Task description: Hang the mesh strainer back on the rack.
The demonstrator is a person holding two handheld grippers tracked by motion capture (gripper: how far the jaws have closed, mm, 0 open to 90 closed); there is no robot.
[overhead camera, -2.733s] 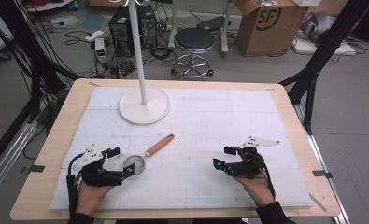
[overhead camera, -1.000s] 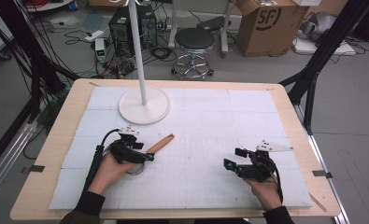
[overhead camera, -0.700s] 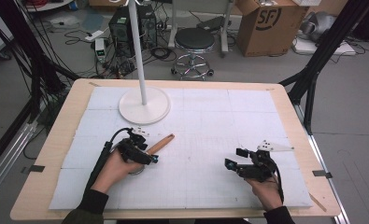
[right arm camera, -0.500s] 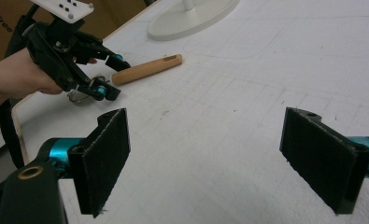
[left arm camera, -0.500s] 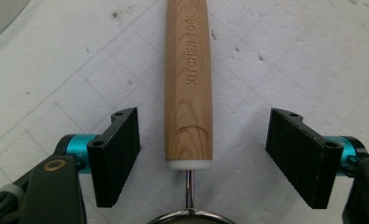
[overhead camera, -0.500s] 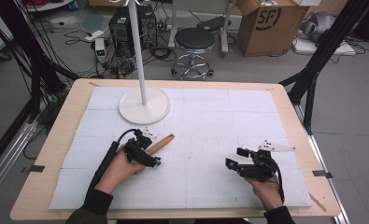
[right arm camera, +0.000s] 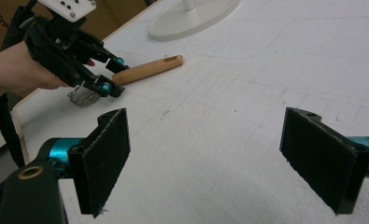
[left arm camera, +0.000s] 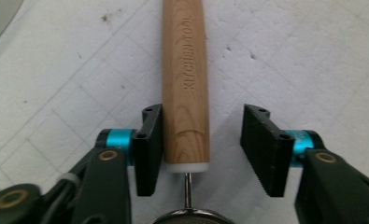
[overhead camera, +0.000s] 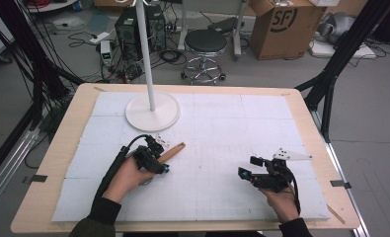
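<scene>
A: Left gripper (overhead camera: 159, 159) has moved up and right from the near-left edge since the first frame, now sits over the near end of the wooden handle (overhead camera: 173, 151). Right gripper (overhead camera: 248, 167) has barely shifted.

B: Fingers on the left?

A: Open, straddling the handle. In the left gripper view one finger (left arm camera: 149, 148) touches the handle's side, the other stands clear with a gap. Not clamped.

B: Where's the tool itself?

A: Strainer (left arm camera: 186, 212) lies flat on the white mat (overhead camera: 242, 128), left of centre on the tabletop (overhead camera: 64, 148). Handle points far-right toward the white stand base (overhead camera: 153, 111), near it but apart. Handle reads "KITCHEN TOOL". Wire ring end is under the left hand (overhead camera: 131, 173).

B: Right side?

A: Fingers wide open, holding nothing, low over bare mat at near right. Right hand (overhead camera: 281, 200) grips it from the near edge.
</scene>
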